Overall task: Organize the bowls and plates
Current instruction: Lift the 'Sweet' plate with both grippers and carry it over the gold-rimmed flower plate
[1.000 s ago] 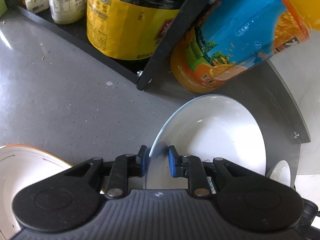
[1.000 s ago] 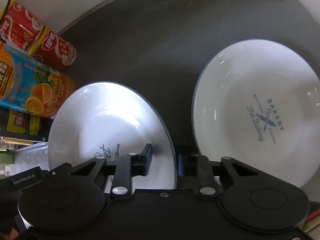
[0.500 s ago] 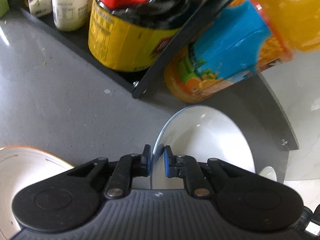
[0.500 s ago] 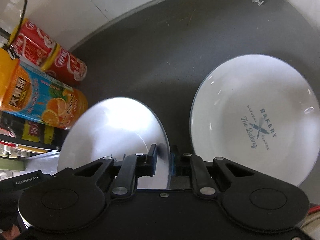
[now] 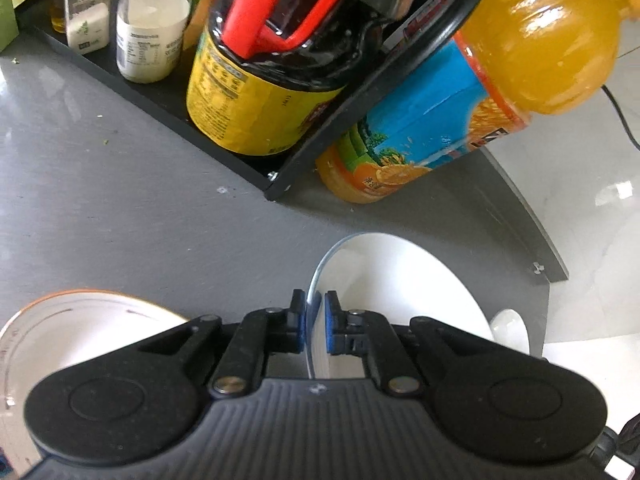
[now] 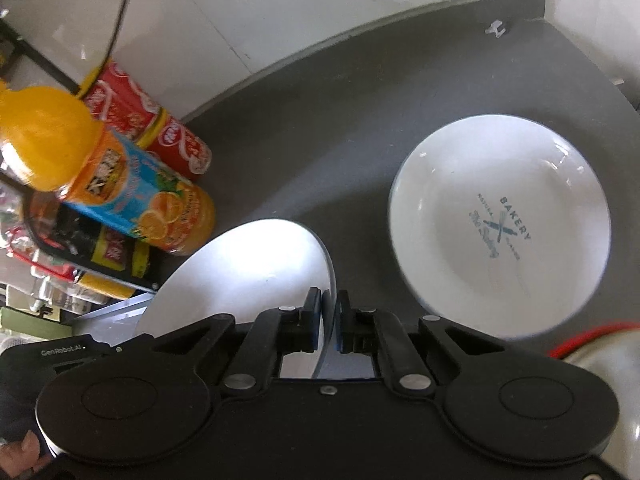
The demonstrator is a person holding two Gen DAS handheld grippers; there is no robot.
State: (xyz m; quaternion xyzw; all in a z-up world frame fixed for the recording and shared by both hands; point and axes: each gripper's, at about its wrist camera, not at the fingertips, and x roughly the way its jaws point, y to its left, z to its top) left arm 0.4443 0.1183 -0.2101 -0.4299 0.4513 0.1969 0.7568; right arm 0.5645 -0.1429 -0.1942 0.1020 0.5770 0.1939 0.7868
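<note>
Left gripper (image 5: 315, 326) clamped on the rim of a white plate (image 5: 400, 292), plate tilted up on edge over the grey counter (image 5: 120, 208). Right gripper (image 6: 329, 322) likewise pinched shut on the rim of a white plate (image 6: 248, 268), held on edge between its blue pads; impossible to tell whether the same plate in both views.

Seen only from the left wrist: an orange-rimmed bowl (image 5: 80, 320) at lower left on the counter, a dark jug (image 5: 260, 92) with yellow label and red handle on a black rack (image 5: 316, 148), a milky jar (image 5: 150, 36), a spice jar (image 5: 86, 16), and a small white rounded thing (image 5: 510, 330) just past the plate at right, unclear what.

Seen only from the right wrist: a second white plate (image 6: 500, 228) lying flat on the counter, printed "BAKERY", well apart from the held one; two red cans (image 6: 160, 128) stacked end to end by the wall; a fingertip (image 6: 24, 446) at lower left.

Common to both: one orange juice bottle (image 5: 460, 112), just beside the rack.

Count: two plates in the right view, one in the left; one bowl; one juice bottle; two cans; one jug; two jars.
</note>
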